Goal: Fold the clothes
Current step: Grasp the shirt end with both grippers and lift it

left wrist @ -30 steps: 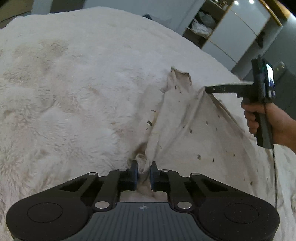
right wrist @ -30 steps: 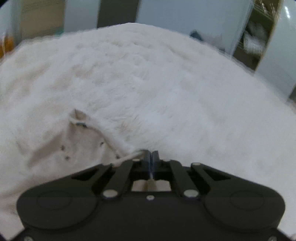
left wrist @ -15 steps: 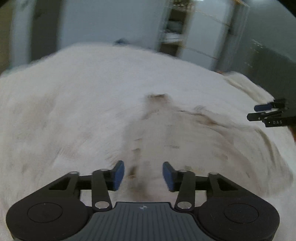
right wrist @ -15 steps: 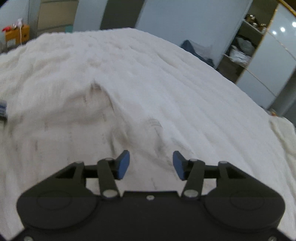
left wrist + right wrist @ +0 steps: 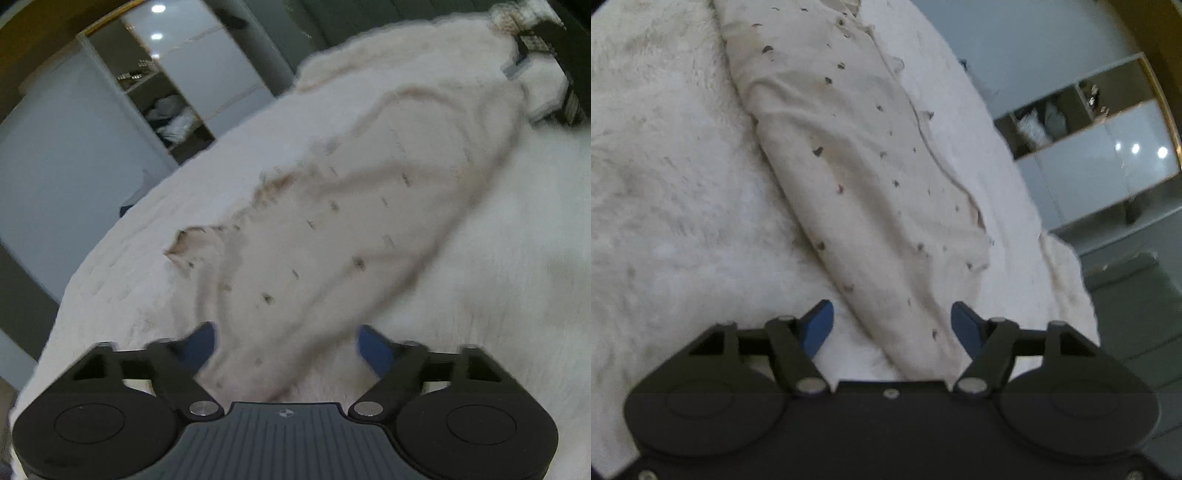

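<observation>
A cream garment with small dark specks lies folded into a long strip on a white fluffy blanket. It also shows in the right wrist view. My left gripper is open, its blue pads either side of one end of the strip, holding nothing. My right gripper is open over the other end, its blue pads straddling the cloth. The right gripper's body shows at the top right of the left wrist view.
The blanket covers a bed. A wardrobe with open shelves and glossy doors stands beyond the bed; it also shows in the right wrist view. Dark floor lies past the bed edge.
Both grippers were shut on the garment's edge a second ago, then let go and opened. Both have swung round to opposite ends of the strip, and the cloth now lies flat.
</observation>
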